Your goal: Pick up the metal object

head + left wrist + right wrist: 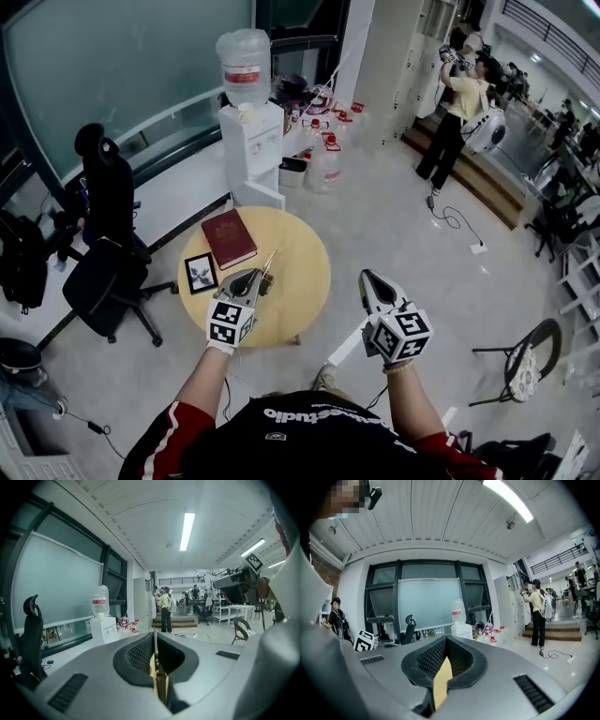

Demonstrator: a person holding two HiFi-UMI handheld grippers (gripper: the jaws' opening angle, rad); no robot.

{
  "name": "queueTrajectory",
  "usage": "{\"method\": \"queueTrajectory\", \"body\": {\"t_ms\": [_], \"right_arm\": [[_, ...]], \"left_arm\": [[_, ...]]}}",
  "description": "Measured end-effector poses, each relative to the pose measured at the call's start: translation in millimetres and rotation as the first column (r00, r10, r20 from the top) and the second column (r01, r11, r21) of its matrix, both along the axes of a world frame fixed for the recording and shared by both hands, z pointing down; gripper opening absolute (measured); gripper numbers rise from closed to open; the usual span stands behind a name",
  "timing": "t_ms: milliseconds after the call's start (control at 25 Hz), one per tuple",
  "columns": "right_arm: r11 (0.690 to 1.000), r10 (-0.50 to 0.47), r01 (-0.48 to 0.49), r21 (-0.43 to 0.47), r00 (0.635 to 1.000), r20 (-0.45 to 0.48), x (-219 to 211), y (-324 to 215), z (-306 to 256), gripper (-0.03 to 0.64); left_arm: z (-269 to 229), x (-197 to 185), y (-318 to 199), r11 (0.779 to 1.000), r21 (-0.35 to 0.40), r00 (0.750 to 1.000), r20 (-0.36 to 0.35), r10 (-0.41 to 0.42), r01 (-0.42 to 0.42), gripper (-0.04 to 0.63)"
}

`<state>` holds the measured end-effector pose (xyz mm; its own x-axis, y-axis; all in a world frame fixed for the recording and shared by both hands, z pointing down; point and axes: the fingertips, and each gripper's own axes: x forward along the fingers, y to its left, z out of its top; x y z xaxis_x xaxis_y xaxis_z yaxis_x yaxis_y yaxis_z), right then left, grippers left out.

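Left gripper [255, 277] jaws are clamping the metal rod [271, 259] over the desk [302, 281]. Right gripper [368, 277] jaws are sitting closed, gripping nothing

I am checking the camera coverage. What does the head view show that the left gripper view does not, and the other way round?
Only the head view: the round table, the red book and the framed picture. Only the left gripper view: the ceiling light. Both: the metal object clamped in the left gripper, the water dispenser and the right gripper.
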<state>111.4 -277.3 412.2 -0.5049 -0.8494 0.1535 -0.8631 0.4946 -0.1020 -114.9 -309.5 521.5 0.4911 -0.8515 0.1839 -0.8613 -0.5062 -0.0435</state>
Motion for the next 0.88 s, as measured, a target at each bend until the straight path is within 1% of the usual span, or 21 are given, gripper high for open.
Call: {"method": "queueTrajectory", "body": {"t_ms": [120, 360, 560, 880], "right_arm": [[1.000, -0.002, 0.002, 0.004, 1.000, 0.002, -9.9, 11.0, 0.3, 0.026], [1.000, 0.003, -0.002, 0.017, 1.000, -0.027, -25.0, 25.9, -2.6, 0.027], [1.000, 0.000, 0.001, 0.025, 0.999, -0.039, -32.3, 32.4, -5.6, 0.028], [0.998, -0.001, 0.004, 0.062, 0.999, -0.042, -39.2, 40.9, -24.4, 0.028]], "left_arm": [[-18.7, -4.4, 14.2, 1.000, 0.031, 1.000, -0.023, -0.002, 0.002, 0.017], [-43.2, -21.0, 42.1, 0.998, 0.042, 0.994, -0.104, -0.037, 0.041, 0.017], [-53.0, -28.5, 57.9, 0.997, 0.067, 0.993, -0.109, -0.038, 0.045, 0.017], [-71.9, -50.0, 78.7, 0.993, 0.088, 0.989, -0.129, -0.070, 0.082, 0.017]]}}
